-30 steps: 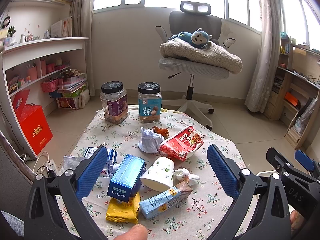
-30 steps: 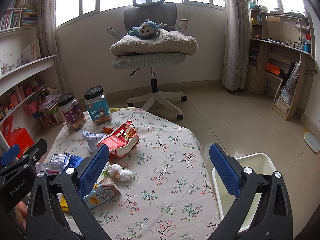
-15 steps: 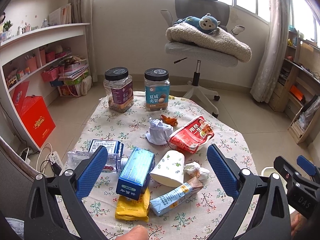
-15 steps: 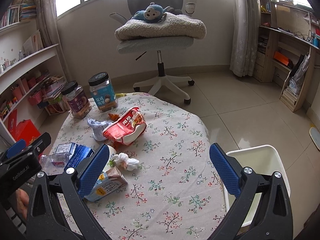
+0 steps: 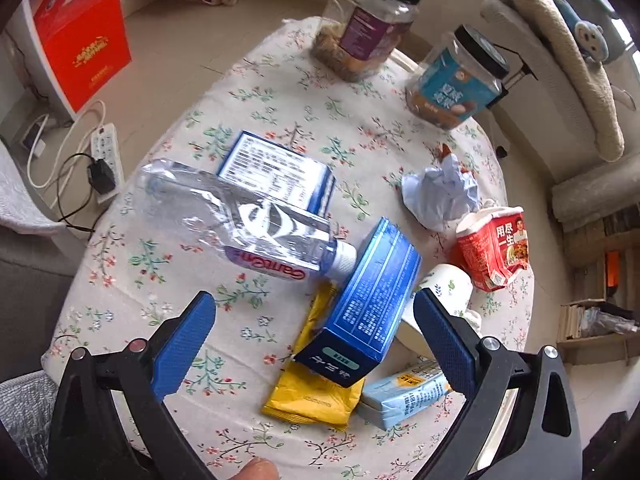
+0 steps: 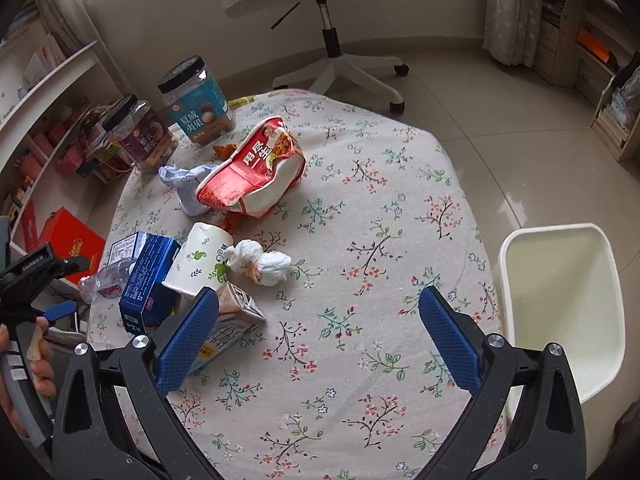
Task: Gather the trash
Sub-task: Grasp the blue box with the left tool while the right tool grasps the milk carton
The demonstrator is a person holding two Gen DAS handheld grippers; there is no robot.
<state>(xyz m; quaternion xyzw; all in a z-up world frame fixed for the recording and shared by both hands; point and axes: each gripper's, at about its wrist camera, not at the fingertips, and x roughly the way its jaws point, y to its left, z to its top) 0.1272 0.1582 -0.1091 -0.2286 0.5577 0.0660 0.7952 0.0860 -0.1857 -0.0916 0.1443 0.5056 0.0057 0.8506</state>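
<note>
Trash is piling near the table's (image 6: 400,208) left edge: blue carton (image 5: 370,304) lying across yellow packet (image 5: 312,396), crushed bottle (image 5: 240,224) touching it. Left hand-held gripper (image 5: 314,328) is hovering spread over the carton, gripping nothing; right hand-held gripper (image 6: 318,340) likewise spread, bin (image 6: 560,304) beside the right edge. Risk: jaws closing are snagging packet or cup (image 5: 444,288) too.

Right gripper (image 6: 318,336): being held with jaws wide apart above the floral tablecloth (image 6: 360,208), gripping nothing. Milk carton (image 6: 230,326): lying partly hidden behind the left finger. Crumpled tissue (image 6: 262,264), paper cup (image 6: 200,258), blue box (image 6: 150,280), red noodle bowl (image 6: 252,172): being seen lying scattered further off. White bin (image 6: 560,304): standing beside the table. Left gripper (image 6: 56,312): being held at the frame's left edge by a hand (image 6: 38,364).
</note>
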